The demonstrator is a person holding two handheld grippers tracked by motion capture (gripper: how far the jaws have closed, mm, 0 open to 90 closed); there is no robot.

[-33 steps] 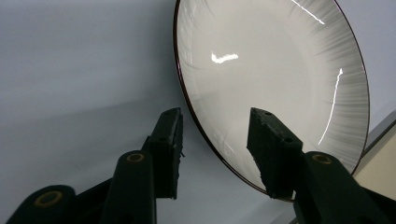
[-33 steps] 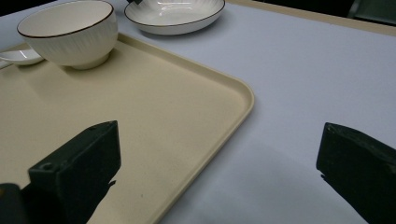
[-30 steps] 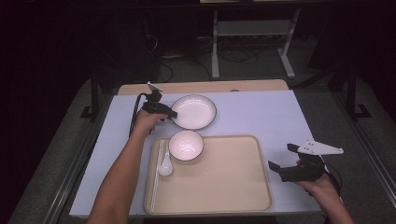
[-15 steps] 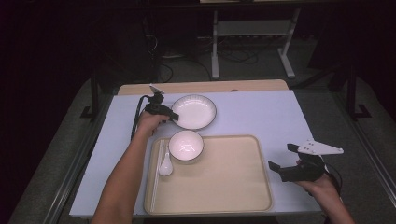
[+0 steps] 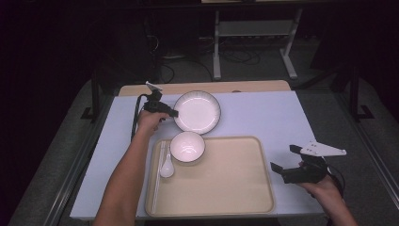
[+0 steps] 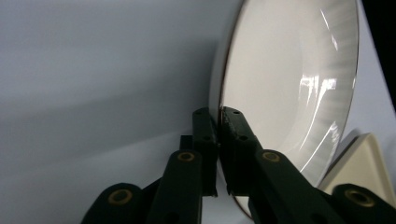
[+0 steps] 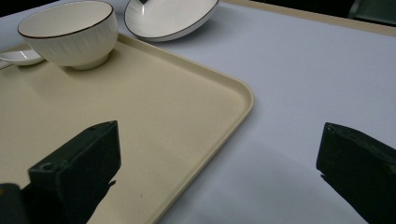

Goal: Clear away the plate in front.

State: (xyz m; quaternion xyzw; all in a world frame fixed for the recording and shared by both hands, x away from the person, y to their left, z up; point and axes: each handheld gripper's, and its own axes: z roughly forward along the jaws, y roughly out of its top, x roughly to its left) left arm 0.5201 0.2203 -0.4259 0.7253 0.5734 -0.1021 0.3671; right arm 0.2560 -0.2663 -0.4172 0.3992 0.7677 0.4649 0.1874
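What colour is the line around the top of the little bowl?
Dark brown, on the white bowl; clearest in the right gripper view.

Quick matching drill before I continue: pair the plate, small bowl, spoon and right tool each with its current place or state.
1. plate
2. small bowl
3. spoon
4. right tool

a. lying on the tray, left of the bowl
b. open, hanging at the tray's right edge
c. rim pinched by the left tool, on the table beyond the tray
d. upright in the tray's far left corner

Pairs: 1-c, 2-d, 3-a, 4-b
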